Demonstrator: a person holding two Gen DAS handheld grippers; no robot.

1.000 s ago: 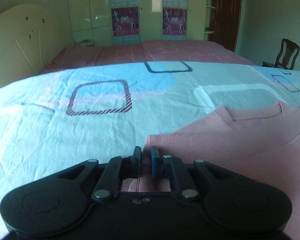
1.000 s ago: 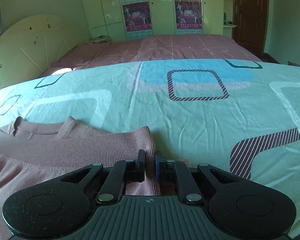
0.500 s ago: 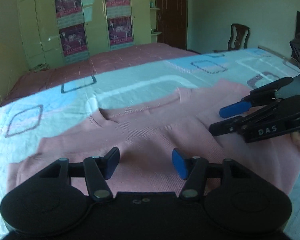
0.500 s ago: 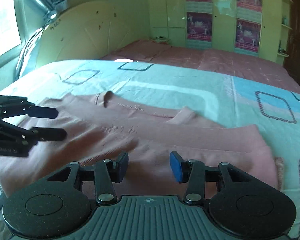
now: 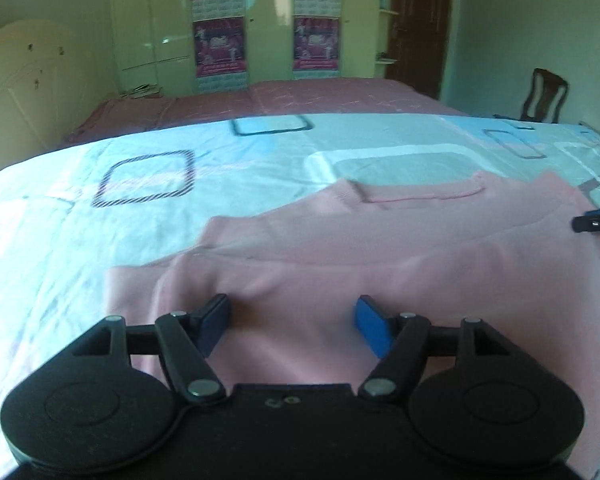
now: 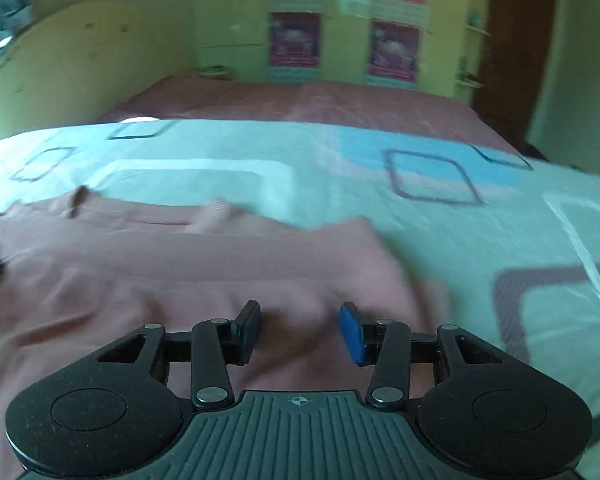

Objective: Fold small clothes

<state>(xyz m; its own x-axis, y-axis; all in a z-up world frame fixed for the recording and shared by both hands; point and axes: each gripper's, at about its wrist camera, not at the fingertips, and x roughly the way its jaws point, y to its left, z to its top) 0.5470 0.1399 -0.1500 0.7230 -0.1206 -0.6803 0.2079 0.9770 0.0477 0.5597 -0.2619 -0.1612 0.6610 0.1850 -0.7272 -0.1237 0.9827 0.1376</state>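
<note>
Your left gripper (image 5: 292, 320) has its jaws spread wide, holding nothing, low over the pink sweater (image 5: 380, 248). That sweater lies flat on the patterned bedsheet (image 5: 100, 240), neckline up at 12 o'clock. Your right gripper (image 6: 300, 326) is spread wide too, over the sweater's right part, though that view is blurry. Its tips poke into the left view at 3 o'clock.

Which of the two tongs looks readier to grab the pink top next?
Left, narrowly. Both tongs are open over the pink top, but the left tongs view is sharp, while the right tongs view is motion-blurred.
</note>
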